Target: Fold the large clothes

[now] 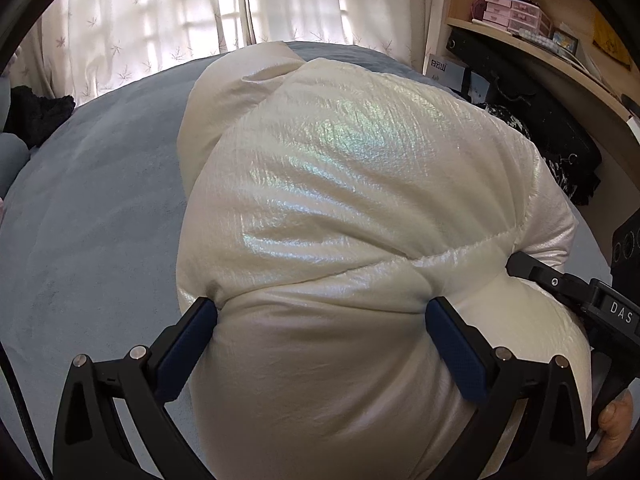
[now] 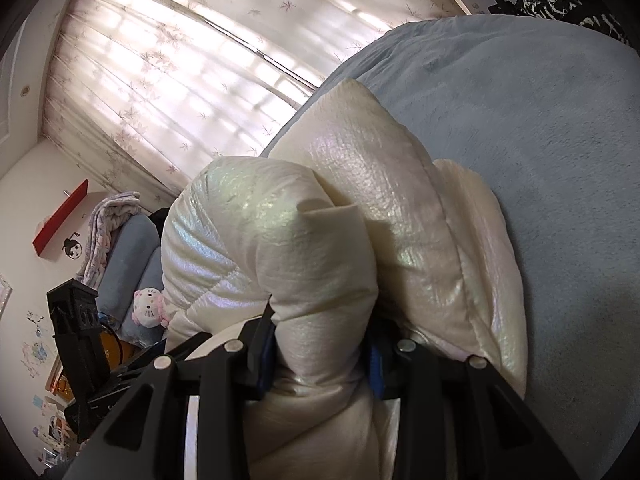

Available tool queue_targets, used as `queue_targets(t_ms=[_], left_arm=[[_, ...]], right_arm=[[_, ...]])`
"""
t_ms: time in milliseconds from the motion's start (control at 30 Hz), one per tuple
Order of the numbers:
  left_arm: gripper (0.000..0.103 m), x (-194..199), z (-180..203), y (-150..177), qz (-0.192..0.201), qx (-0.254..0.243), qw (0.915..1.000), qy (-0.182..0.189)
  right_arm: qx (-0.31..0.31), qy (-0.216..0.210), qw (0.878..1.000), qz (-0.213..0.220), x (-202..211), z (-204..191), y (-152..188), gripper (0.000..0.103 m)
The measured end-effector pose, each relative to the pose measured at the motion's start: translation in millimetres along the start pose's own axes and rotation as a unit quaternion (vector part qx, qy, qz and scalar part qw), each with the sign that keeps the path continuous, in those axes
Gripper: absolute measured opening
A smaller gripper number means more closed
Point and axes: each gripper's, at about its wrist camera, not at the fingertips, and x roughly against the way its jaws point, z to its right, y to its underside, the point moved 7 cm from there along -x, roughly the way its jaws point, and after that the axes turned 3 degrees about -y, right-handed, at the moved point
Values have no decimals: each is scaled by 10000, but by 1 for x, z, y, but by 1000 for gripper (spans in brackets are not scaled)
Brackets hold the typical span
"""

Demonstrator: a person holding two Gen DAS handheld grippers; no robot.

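Left claw (image 1: 320,320) squeezes puffy white coat (image 1: 352,184); right claw (image 2: 320,354) pinches coat roll. Coat stretches up-frame over blue bed (image 1: 92,200).

Matte black left gripper (image 1: 321,322) with dark blue textured pads (image 1: 188,354) and round silver screws fills the lower frame. At lower right, the black right gripper (image 1: 520,264) bears white letters "DAS", bare fingers (image 1: 614,420) beneath it.
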Motion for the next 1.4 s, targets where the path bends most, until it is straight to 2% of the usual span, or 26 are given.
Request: queue_targets(t_ms=[133, 267, 500, 633, 733, 833, 900, 967, 1033, 1067, 1100, 1200, 1400], left_arm=[[102, 7, 2, 0, -40, -35, 10000, 16], [102, 23, 1, 4, -116, -49, 9999, 95], [102, 57, 1, 11, -402, -263, 9986, 235], [102, 77, 10, 21, -358, -738, 9965, 149], [102, 83, 19, 33, -469, -884, 9945, 301], [102, 82, 25, 46, -546, -922, 9936, 363], [102, 78, 24, 47, -566, -829, 9943, 369], [102, 74, 21, 48, -658, -633, 9948, 453], [102, 72, 16, 48, -781, -410, 9945, 567], [102, 70, 14, 47, -825, -335, 9941, 617], [102, 70, 12, 47, -861, -288, 9938, 647], [102, 71, 9, 47, -897, -296, 9935, 633], [103, 62, 1, 66, -1024, -183, 9905, 895]], right_arm=[[-55, 115, 9998, -131, -1, -6, -1, 34], [159, 411, 9980, -443, 2, -18, -2, 36], [355, 873, 9913, -918, 28, -38, -7, 54], [449, 857, 9873, -1261, 47, -49, 4, 57], [492, 895, 9831, -1516, 55, -50, 20, 63], [368, 870, 9819, -1644, 58, -42, 36, 71], [158, 667, 9831, -1700, 58, -38, 45, 77], [-3, 444, 9842, -1712, 57, -37, 54, 79], [134, 389, 9869, -1558, 59, -40, 57, 75], [222, 420, 9875, -1501, 60, -41, 57, 67], [274, 418, 9877, -1485, 62, -44, 59, 51], [539, 569, 9866, -1431, 71, -58, 63, 35], [727, 877, 9825, -1471, 72, -53, 86, 31]])
